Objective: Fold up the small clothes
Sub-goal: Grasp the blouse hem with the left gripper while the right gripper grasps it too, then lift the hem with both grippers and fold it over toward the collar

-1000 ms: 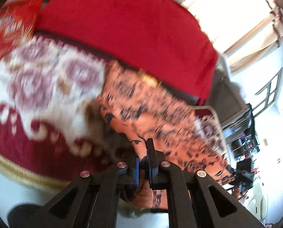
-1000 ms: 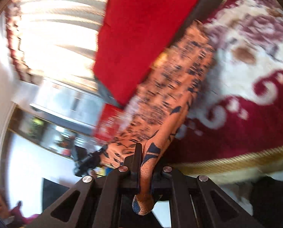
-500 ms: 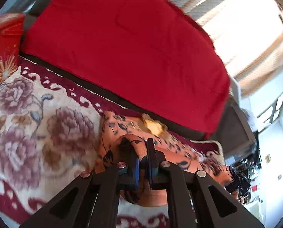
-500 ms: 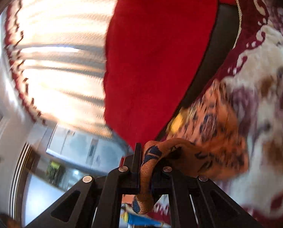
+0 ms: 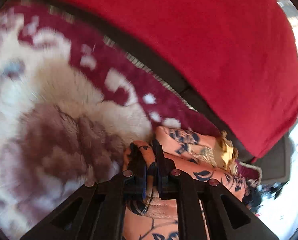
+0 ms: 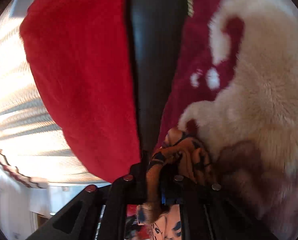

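Observation:
An orange garment with dark leaf print lies doubled over on the plush blanket, close to the dark sofa back. My left gripper is low over the blanket with a bunched edge of the garment pinched between its jaws, which are starting to open. In the right wrist view, my right gripper holds another bunched edge of the orange garment at the blanket's far border. Its jaws are opening too, the cloth still between them and draped over one finger.
A cream and maroon floral plush blanket covers the seat. Behind it runs a dark sofa back with a red cushion leaning on it. A bright curtained window is beyond.
Both grippers have carried the garment's near edge forward and down toward the sofa back, laying it over the far part. The garment has gone from spread out to doubled over.

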Motion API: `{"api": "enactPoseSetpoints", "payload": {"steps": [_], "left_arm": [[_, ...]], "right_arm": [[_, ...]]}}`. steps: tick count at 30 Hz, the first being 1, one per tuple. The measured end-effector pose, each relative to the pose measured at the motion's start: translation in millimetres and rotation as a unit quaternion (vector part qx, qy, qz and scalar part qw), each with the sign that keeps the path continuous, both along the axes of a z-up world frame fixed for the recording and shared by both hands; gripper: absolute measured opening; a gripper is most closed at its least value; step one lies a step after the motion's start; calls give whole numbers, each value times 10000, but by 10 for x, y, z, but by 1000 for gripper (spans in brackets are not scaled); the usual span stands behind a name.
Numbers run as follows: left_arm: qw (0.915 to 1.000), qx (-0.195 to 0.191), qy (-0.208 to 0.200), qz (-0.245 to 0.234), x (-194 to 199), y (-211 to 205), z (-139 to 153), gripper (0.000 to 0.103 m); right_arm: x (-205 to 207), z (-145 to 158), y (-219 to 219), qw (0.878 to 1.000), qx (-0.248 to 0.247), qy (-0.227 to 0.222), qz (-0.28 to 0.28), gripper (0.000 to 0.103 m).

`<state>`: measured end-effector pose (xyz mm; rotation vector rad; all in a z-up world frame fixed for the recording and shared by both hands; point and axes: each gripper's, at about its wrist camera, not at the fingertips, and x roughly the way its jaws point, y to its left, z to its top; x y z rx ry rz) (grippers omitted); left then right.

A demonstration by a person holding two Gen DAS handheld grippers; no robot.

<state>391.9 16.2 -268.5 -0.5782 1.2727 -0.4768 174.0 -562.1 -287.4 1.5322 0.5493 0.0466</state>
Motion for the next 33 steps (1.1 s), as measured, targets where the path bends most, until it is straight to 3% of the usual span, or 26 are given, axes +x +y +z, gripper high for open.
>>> {"api": "enactPoseSetpoints", "payload": {"steps": [2,4,5,6,7,8,9,11,13,15,19,22,24,29,33], "left_arm": [[9980,-555,175,262,-16,114,-102,10],[9929,-1060,269,466,-100,280,-73,10],[9917,-1142,224,549,-149,345,-8,12],[9914,-1114,49,684,-238,450,112,19],[9921,-914,-199,835,-343,547,260,27],[9919,-763,-384,935,-429,615,372,46],[9903,-600,-670,1062,-578,706,533,57],[9872,-352,-1116,1087,-932,803,807,59],[9900,-43,-1256,642,-1310,717,934,59],[9923,-109,-1171,388,-1593,657,884,63],[9983,-455,-361,104,-2167,341,433,63],[9977,-632,132,199,-2267,164,181,63],[9962,-740,192,411,-2244,151,110,63],[9912,-680,89,1132,-2061,231,27,68],[9853,-938,133,1424,-1957,262,-64,69]], "right_arm": [[3,-70,-53,9993,342,-145,65,12],[-23,33,-73,9994,260,-193,146,21],[-73,146,-71,9997,54,-207,145,43],[-157,278,-62,9995,-155,-249,108,79],[-254,393,-59,9989,-308,-348,-25,91],[-369,504,-49,9978,-486,-391,-211,96],[-488,627,-39,9963,-687,-391,-332,96],[-684,824,72,9939,-1042,-289,-228,96],[-857,903,255,9929,-1143,-328,2,96],[-1064,911,561,9916,-1225,-317,257,96],[-1356,802,1083,9924,-1070,-206,573,93],[-1407,662,1329,9916,-1075,-5,721,79],[-1376,569,1440,9908,-1093,203,772,69],[-1194,311,1494,9868,-1181,913,625,66],[-1103,242,1538,9837,-1391,1067,400,65]]}}
